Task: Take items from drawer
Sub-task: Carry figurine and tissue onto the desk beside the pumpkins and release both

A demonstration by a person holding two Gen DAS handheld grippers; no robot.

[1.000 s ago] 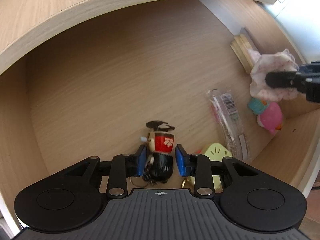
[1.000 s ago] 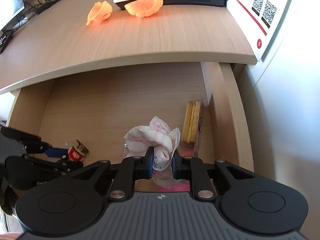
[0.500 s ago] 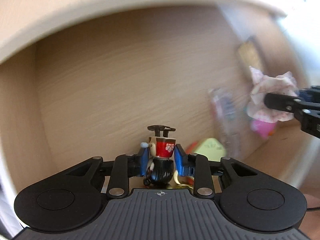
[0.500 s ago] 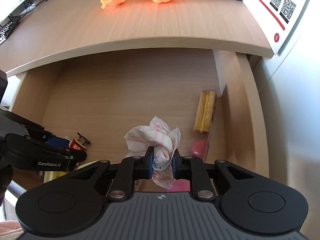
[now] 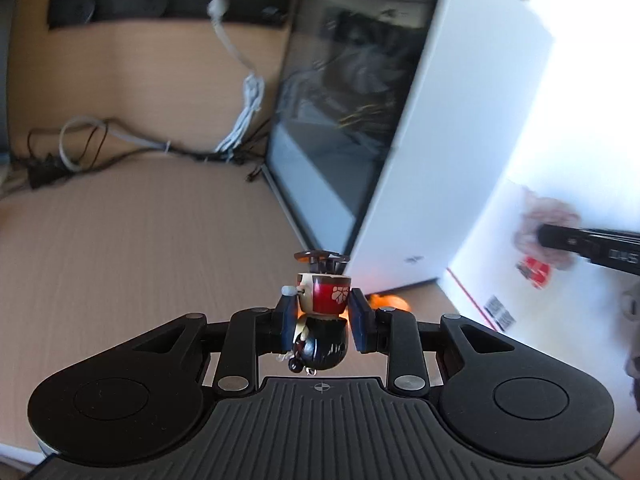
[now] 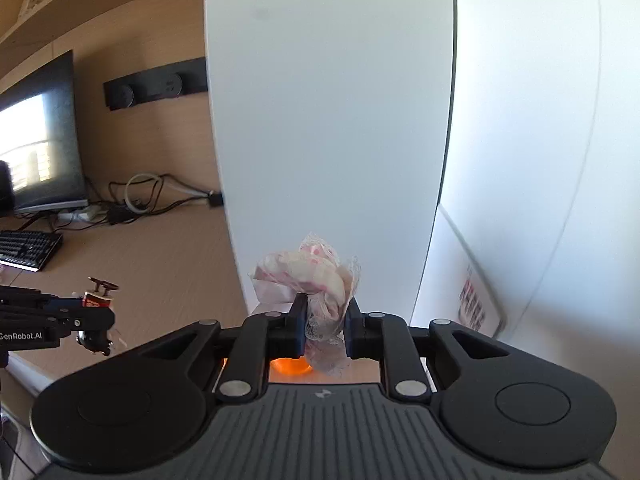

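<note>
Left wrist view: left gripper [image 5: 320, 322] pinching 1 small rigid figurine [image 5: 322, 320] at mid-body over the desk [image 5: 132, 248], probably light and snappable at its thin top; right wrist view: right gripper [image 6: 323, 330] clamping 1 soft lacy cloth bundle [image 6: 310, 280] (light, crushable) before the white case [image 6: 328, 120].

The right gripper [image 5: 560, 240] looks smeary in the left wrist view, and the picture's edge cuts it off. The pink cloth [image 5: 546, 232] it holds is a blur there. An orange thing [image 6: 290, 366] hides behind the fingers, so I cannot tell what it is. The keyboard [image 6: 24, 250] is cut off at the left edge.
</note>
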